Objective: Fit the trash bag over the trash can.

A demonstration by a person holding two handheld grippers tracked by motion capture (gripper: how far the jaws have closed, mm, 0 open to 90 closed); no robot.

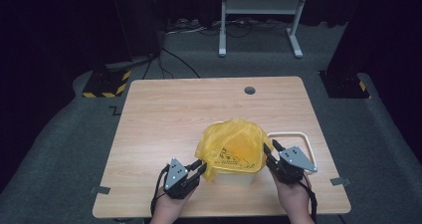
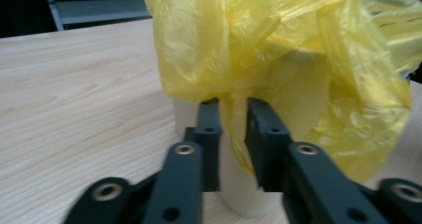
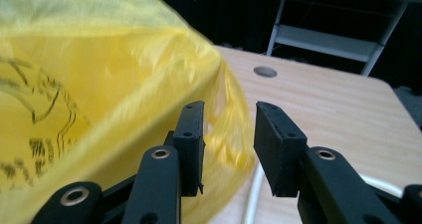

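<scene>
Plastic fills most of what the two grippers face: one yellow bag [image 1: 233, 145] with black printing, draped over one white bin [image 1: 234, 176] on the wooden table [image 1: 164, 119]. The left gripper [image 1: 201, 167] has its jaws a little apart, and in the left gripper view a thin strand of the yellow bag [image 2: 278, 59] hangs in the gap between them, with the pads not visibly pressing on it; the white bin [image 2: 239, 184] stands just beyond the jaw tips. The right gripper [image 1: 271, 149] also has its jaws apart; in the right gripper view the bag [image 3: 99, 109] bulges to the left of and behind the left-hand jaw, while the gap between the jaws holds no plastic. One white rectangular frame [image 1: 304, 139] lies flat on the table just beyond and beneath the right jaws, its rim [image 3: 251, 194] curving below them. One round hole [image 1: 250, 90] in the table sits well beyond both pairs of jaws. Two hands hold the grippers, one each.
</scene>
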